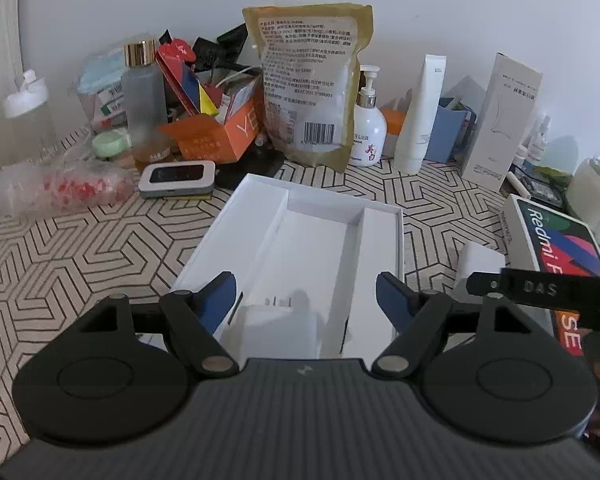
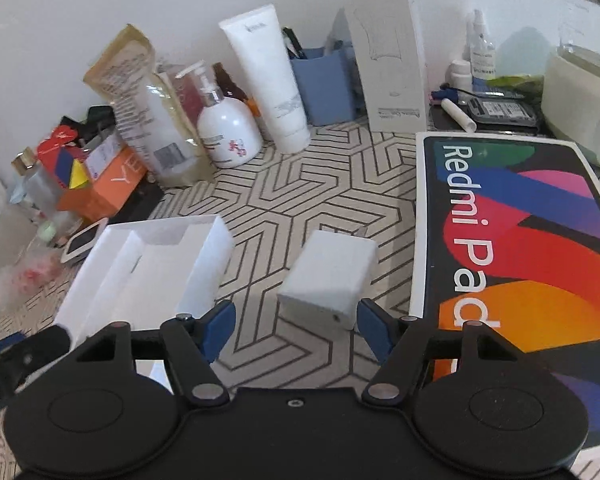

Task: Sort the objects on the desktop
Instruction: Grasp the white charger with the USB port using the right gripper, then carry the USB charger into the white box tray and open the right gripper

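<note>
We held the left claw (image 1: 305, 300) spread apart over the white tray (image 1: 384, 216), a white charger (image 1: 278, 326) lying between its fingers. Our right claw (image 2: 296, 330), likewise apart, flanked a second white charger (image 2: 328, 276) on the counter (image 2: 300, 184), the Redmi box (image 2: 516, 248) just to its right.

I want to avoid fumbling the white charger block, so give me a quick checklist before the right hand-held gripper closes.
1. Right hand-held gripper open: ok.
2. White charger block between its fingers: not ok, it sits ahead and off toward one finger.
3. White tray has a free compartment: ok.
4. Left hand-held gripper open: ok.
5. Another white charger seated in the tray: cannot tell.
6. Redmi Pad box apart from the block: ok.
</note>
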